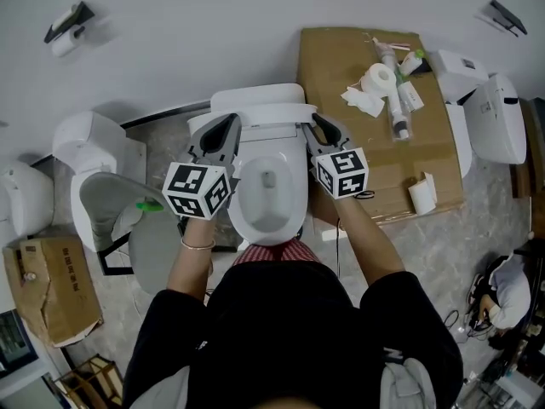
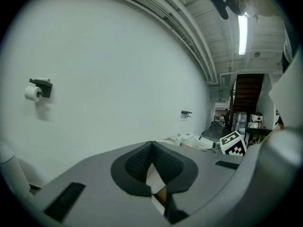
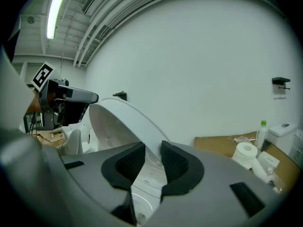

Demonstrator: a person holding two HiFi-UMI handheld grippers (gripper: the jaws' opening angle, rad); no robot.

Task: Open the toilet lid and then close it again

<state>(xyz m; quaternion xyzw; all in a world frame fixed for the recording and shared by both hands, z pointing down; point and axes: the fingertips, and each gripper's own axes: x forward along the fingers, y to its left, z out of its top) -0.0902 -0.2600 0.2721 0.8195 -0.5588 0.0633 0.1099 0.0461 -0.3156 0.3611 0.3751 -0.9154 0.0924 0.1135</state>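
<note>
A white toilet (image 1: 268,220) stands straight ahead of me, its bowl and seat exposed. Its lid (image 1: 264,119) is raised and leans back toward the tank. In the right gripper view the lid (image 3: 118,122) is a tilted white shell whose edge runs between the dark pads. My right gripper (image 1: 322,128) (image 3: 152,157) is shut on that right edge. At the lid's left side, my left gripper (image 1: 225,129) (image 2: 151,148) has its pads touching at the tips, with nothing seen between them.
To the right lies a cardboard sheet (image 1: 341,66) with toilet rolls and bottles, and another toilet (image 1: 496,118) stands beyond it. A further toilet (image 1: 89,173) and a cardboard box (image 1: 53,290) are at the left. A person (image 1: 511,290) crouches at the lower right.
</note>
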